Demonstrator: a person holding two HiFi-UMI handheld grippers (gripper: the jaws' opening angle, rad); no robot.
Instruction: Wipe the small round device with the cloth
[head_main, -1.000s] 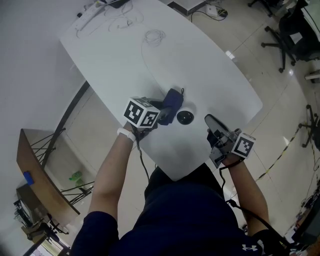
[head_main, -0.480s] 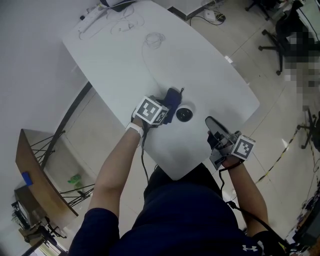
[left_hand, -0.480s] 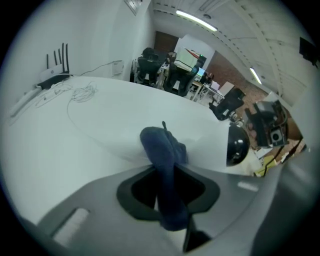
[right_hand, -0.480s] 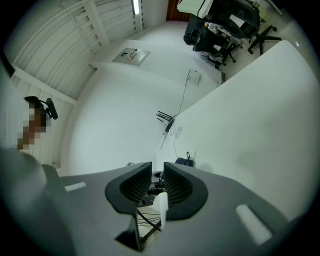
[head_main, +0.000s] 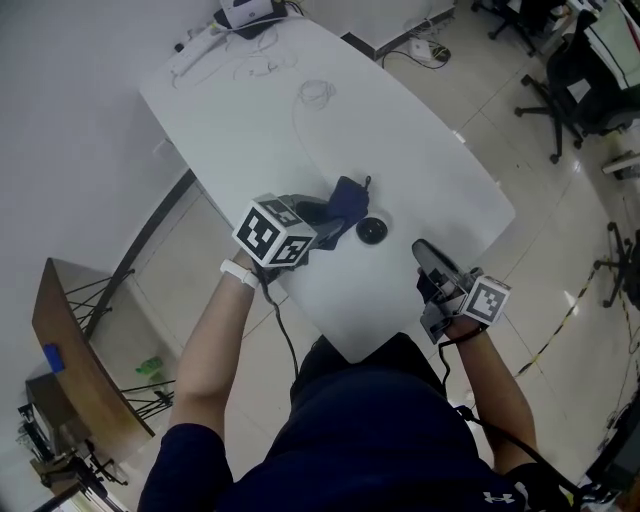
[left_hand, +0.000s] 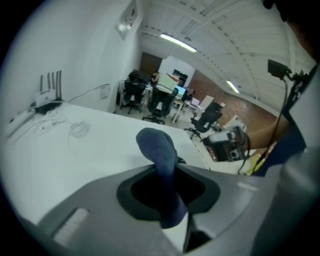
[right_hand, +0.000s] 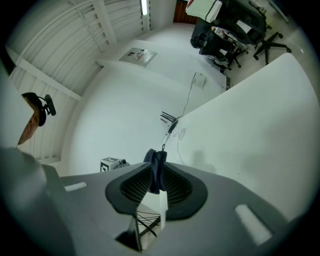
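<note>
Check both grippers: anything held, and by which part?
Left gripper is shut on the blue cloth, pinched near one end, the rest sticking out past the jaws. Right gripper holds nothing; its jaws have just been closing, nothing between them.

Centre frame, the round device (head_main: 371, 232) sits on the surface (head_main: 430, 160), the cloth (head_main: 345, 203) just to its upper left; a cable coil (head_main: 316, 93) lies near the top.
</note>
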